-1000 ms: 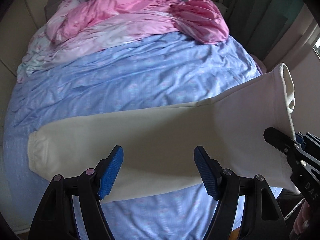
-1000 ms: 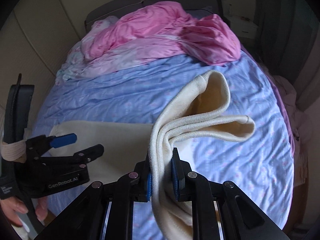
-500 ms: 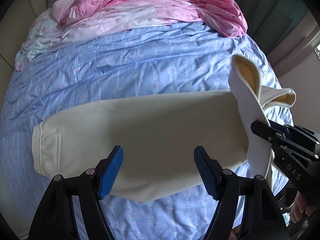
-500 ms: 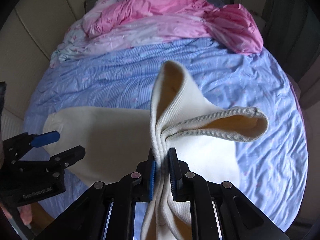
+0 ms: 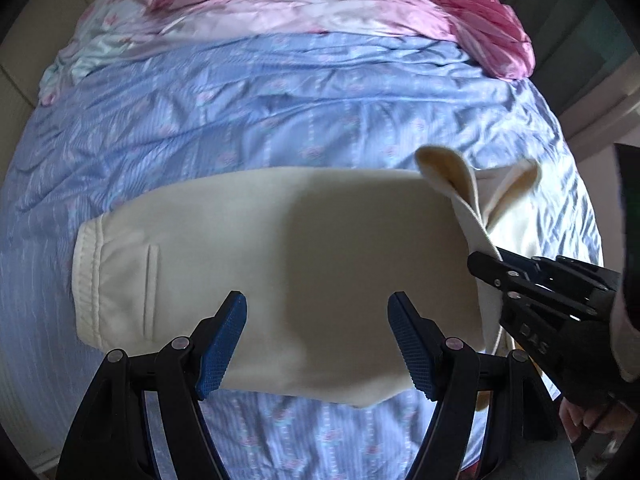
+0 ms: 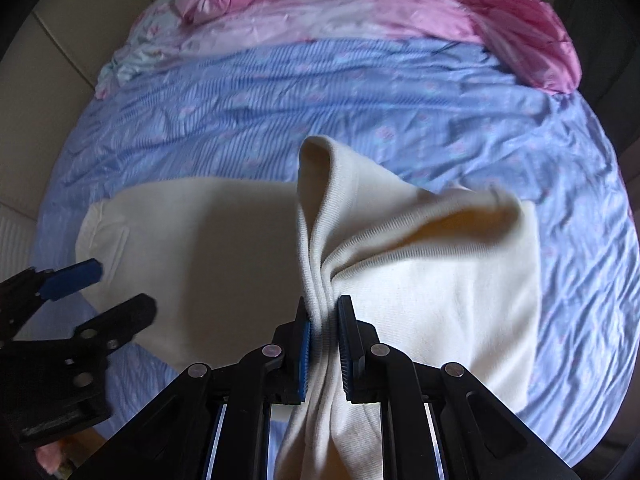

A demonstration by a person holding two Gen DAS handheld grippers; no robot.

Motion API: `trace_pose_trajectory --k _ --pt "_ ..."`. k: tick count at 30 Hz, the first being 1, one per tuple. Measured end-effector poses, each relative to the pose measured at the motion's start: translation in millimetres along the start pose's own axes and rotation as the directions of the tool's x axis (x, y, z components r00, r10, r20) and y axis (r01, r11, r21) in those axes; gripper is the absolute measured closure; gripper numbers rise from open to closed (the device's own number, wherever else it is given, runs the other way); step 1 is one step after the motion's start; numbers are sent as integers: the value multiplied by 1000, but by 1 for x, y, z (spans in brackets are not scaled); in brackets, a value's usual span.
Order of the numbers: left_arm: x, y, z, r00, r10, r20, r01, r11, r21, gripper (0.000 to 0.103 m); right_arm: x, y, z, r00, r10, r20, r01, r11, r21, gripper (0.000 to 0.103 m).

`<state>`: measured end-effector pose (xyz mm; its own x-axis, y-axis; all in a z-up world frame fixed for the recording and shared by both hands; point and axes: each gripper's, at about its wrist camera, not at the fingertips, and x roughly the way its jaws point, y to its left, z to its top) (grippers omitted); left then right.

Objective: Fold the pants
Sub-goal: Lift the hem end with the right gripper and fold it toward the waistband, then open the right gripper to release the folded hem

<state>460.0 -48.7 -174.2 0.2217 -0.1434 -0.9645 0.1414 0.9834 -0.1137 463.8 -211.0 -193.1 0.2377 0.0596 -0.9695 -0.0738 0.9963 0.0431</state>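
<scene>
Cream pants [image 5: 320,264] lie flat across the blue bed sheet [image 5: 280,112], with the waistband [image 5: 86,284] at the left. My right gripper [image 6: 323,344] is shut on the ribbed leg cuffs [image 6: 320,240] and holds them raised over the right part of the pants; it also shows in the left wrist view [image 5: 486,262]. My left gripper [image 5: 318,340] is open and empty, hovering above the near edge of the pants' middle. It appears at the left of the right wrist view [image 6: 104,288].
A crumpled pink quilt [image 5: 320,4] lies across the far end of the bed. A beige padded wall [image 6: 60,56] runs along the left. A dark curtain [image 5: 568,20] hangs at the far right.
My right gripper has carried the cuffs leftward and lower over the pants, so the leg end now doubles back. My left gripper has stayed open and moved closer over the pants.
</scene>
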Motion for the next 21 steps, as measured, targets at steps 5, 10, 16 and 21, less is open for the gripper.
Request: trace_pose_trajectory --k 5,10,16,21 --pt "12 24 -9 1000 2 -14 -2 1000 -24 31 35 16 1 999 -19 -50 19 1000 -6 89" --pt "24 44 -19 1000 -3 -26 1 998 -64 31 59 29 1 997 -41 -70 41 999 -8 89" --pt "33 56 -26 999 -3 -46 -1 996 -88 31 73 40 -3 994 -62 -95 60 998 -18 88" --pt "37 56 -20 999 0 -46 -4 996 -91 31 86 41 -11 989 20 -147 -20 1000 4 78"
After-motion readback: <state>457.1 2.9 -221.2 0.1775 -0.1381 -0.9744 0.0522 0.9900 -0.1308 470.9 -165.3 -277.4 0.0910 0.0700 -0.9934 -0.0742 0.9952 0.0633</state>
